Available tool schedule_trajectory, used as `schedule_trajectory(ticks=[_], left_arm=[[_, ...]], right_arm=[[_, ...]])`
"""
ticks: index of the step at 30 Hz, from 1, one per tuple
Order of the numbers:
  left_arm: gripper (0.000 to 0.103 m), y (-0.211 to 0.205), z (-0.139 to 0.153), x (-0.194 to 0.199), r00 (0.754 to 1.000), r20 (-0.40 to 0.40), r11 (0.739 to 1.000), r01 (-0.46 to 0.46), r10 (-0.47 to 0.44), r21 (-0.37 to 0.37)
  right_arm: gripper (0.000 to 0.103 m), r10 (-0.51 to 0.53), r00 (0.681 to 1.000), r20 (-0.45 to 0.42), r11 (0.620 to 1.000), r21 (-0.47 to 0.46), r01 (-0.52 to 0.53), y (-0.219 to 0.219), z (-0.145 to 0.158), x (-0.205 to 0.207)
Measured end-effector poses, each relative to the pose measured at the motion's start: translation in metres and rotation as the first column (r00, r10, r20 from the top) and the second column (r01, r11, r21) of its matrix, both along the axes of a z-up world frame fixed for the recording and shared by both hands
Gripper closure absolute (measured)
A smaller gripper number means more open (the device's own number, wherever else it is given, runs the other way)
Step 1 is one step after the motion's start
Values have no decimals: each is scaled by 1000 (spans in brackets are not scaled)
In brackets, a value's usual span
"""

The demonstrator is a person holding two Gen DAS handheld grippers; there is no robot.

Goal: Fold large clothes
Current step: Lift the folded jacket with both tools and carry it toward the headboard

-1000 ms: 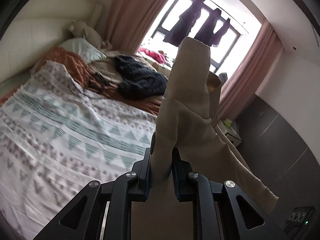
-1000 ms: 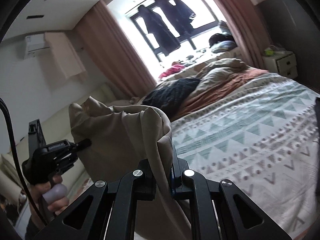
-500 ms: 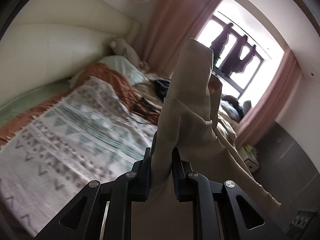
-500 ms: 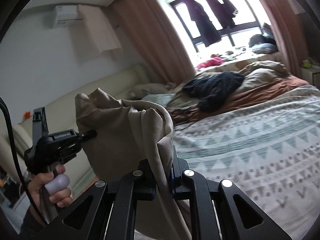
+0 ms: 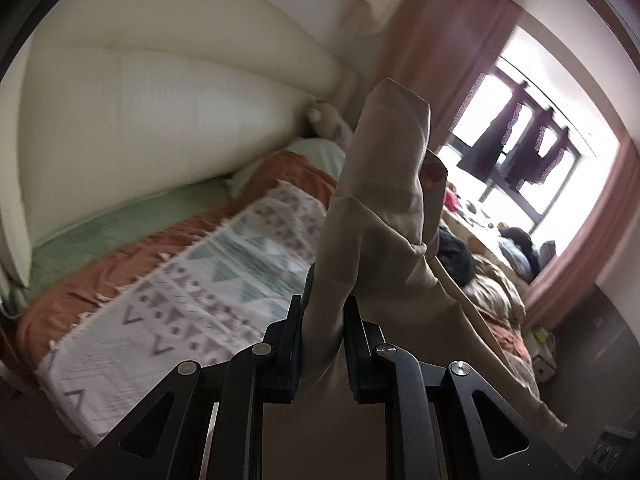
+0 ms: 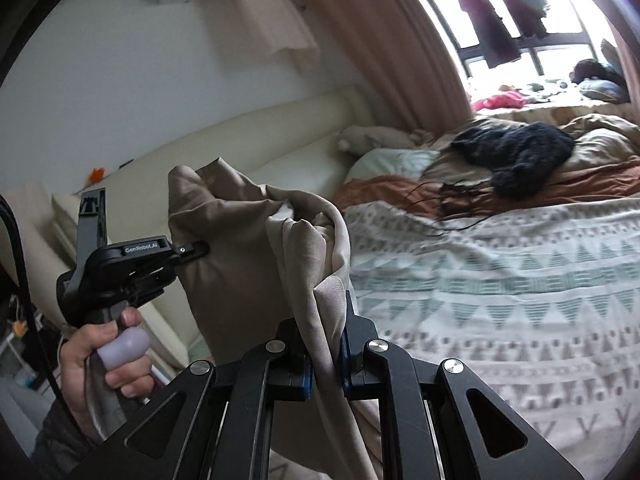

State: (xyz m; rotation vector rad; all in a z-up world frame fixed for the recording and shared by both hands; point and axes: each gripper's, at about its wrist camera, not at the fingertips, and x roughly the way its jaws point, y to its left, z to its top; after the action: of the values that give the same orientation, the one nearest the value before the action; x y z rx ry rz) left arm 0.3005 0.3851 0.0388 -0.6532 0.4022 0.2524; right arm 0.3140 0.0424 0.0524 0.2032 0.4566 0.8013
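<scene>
Clamped on a bunched fold of the beige garment point(image 5: 384, 208), the left gripper point(image 5: 325, 344) has its jaws nearly together with the cloth pinched between the pads; in the right wrist view the person's hand point(image 6: 100, 360) grips its handle at the left edge. From that pinch the fabric stands up past the fingers and trails away low to the right. Moving rightward, the right gripper point(image 6: 325, 354) is likewise closed tight on another edge of the same garment point(image 6: 248, 256), which billows between the two tools as one slack span held in the air, clear of the bed.

Beyond lies the patterned blanket point(image 6: 500, 288) over a rust-coloured sheet point(image 5: 132, 264), with a cream padded headboard point(image 5: 160, 120) to the left. Farther right a dark knitted garment point(image 6: 516, 152) sits on the rumpled bedding, and dark clothes point(image 6: 492, 12) hang at the bright window.

As for progress, no crease or tidy fold shows yet. I judge this an early stage: the piece is lifted by two points but not spread flat, so laying it on the blanket, smoothing and every fold remain.
</scene>
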Motion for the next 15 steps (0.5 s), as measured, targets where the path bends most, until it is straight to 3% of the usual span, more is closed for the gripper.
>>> schedule_trajectory(ticks=[10, 15], left_arm=[[84, 83, 4, -42, 990, -10, 990, -138, 138, -11], [84, 113, 15, -70, 980, -16, 980, -197, 198, 38]], right_arm=[[92, 126, 992, 8, 991, -56, -125, 103, 4, -24], [92, 204, 979, -9, 978, -50, -204, 143, 6, -41]])
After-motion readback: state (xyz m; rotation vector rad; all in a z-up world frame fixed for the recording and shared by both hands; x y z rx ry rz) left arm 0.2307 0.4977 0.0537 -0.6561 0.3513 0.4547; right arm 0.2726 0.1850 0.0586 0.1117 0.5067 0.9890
